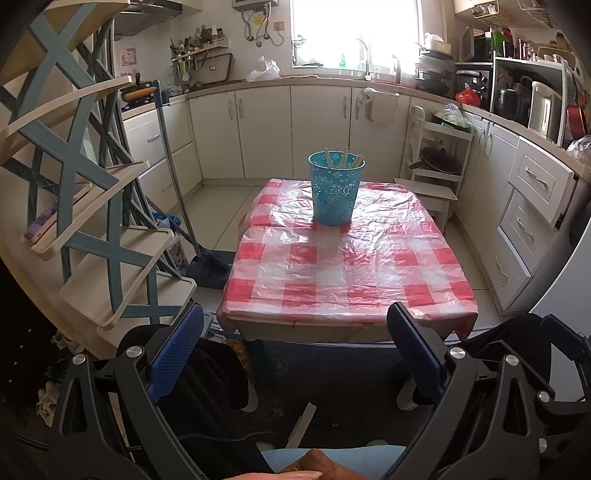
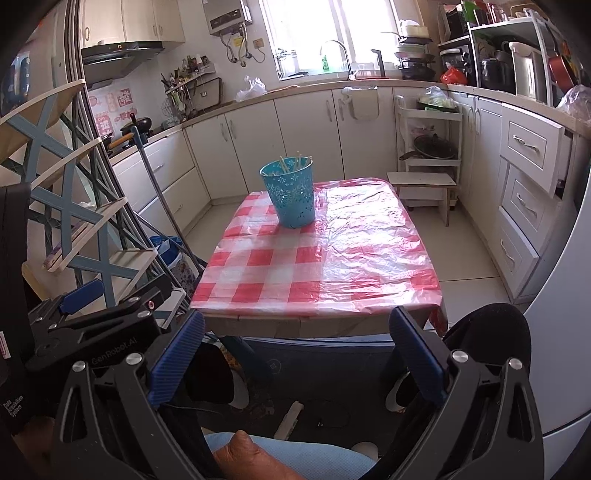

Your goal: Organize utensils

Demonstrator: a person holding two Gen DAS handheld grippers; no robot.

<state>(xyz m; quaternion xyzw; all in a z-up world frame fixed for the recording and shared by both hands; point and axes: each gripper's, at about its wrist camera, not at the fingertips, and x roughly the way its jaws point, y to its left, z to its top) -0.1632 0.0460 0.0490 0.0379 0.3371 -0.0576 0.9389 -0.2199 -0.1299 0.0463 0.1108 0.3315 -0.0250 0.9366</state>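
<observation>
Turquoise plastic, pierced with a flower pattern: the cup (image 1: 336,188) stands upright at the far end of the counter (image 1: 347,280), and the pale sticks (image 1: 345,158), chopsticks by the look of them, poke out of its mouth. Nothing else lies loose on the red-and-white checked cloth (image 2: 266,266), so I judge the sorting done, or nearly; I see no stray utensil left to gather.

My left gripper (image 1: 295,350) is held back from the near edge, low, its blue-padded fingers (image 1: 177,354) spread wide and grasping nothing. My right gripper (image 2: 295,350) is the same: fingers (image 2: 417,354) released, well apart from the cup, nothing between them.

The cloth is thin crinkled plastic, glaring where the window (image 2: 325,33) light strikes its right half. Around it is a small kitchen: white cabinets (image 1: 266,125) under the window, a tap (image 2: 338,55), a crowded shelf unit (image 2: 509,55) on the right, a cross-braced rack (image 1: 74,184) on the left, and a mop (image 1: 184,206) leaning by it.
</observation>
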